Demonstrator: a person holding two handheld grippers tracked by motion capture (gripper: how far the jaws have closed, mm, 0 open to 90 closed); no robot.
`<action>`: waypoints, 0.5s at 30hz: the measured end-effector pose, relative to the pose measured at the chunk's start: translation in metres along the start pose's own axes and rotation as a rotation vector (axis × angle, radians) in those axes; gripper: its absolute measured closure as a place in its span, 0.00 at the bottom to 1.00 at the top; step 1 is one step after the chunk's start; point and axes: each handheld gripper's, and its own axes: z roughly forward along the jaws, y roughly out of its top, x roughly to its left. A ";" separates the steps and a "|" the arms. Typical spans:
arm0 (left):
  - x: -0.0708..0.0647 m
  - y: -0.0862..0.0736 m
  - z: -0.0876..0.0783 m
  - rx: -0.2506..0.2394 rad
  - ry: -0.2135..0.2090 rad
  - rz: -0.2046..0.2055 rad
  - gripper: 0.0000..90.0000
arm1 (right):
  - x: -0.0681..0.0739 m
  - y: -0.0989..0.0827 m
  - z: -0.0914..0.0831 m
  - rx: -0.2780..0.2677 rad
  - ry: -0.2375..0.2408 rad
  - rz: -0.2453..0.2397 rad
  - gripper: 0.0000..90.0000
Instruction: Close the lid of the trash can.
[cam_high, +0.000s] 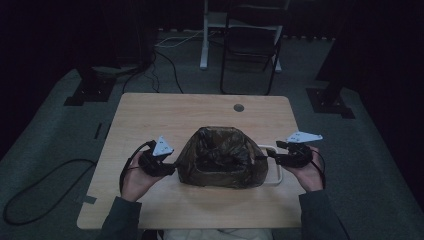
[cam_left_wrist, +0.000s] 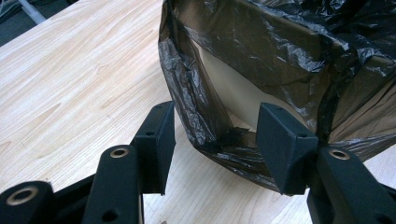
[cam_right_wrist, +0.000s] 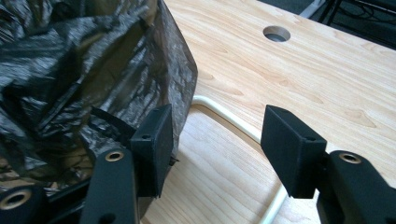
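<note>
A cream bin (cam_left_wrist: 236, 91) lined with a dark translucent trash bag (cam_high: 220, 157) stands at the middle of the wooden table (cam_high: 150, 120). The bag's film hangs over the bin's outside. My left gripper (cam_high: 171, 167) is at the bag's left side. Its jaws are open, and a bunched lower fold of the bag (cam_left_wrist: 212, 133) lies between the jaws of the left gripper (cam_left_wrist: 219, 144) without being pressed. My right gripper (cam_high: 268, 157) is at the bag's right side, also open. In the right gripper view, one pad (cam_right_wrist: 152, 137) of the right gripper (cam_right_wrist: 215, 140) rests against the bag's edge (cam_right_wrist: 180, 79).
A white tube loop (cam_high: 278, 167) lies flat on the table right of the bin, and it runs between the right jaws (cam_right_wrist: 229, 119). A round cable hole (cam_high: 239, 107) sits near the table's far edge. A dark chair (cam_high: 250, 45) stands behind the table. Cables lie on the floor at the left.
</note>
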 end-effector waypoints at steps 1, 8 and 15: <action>0.000 0.000 0.000 0.000 0.000 0.000 0.53 | -0.001 -0.001 0.001 0.005 -0.002 0.000 0.48; 0.000 0.000 0.000 -0.001 0.000 -0.002 0.53 | -0.007 -0.005 0.008 0.025 -0.016 0.015 0.48; 0.000 -0.001 0.001 0.003 -0.001 -0.004 0.53 | -0.011 -0.008 0.010 0.029 -0.020 0.028 0.48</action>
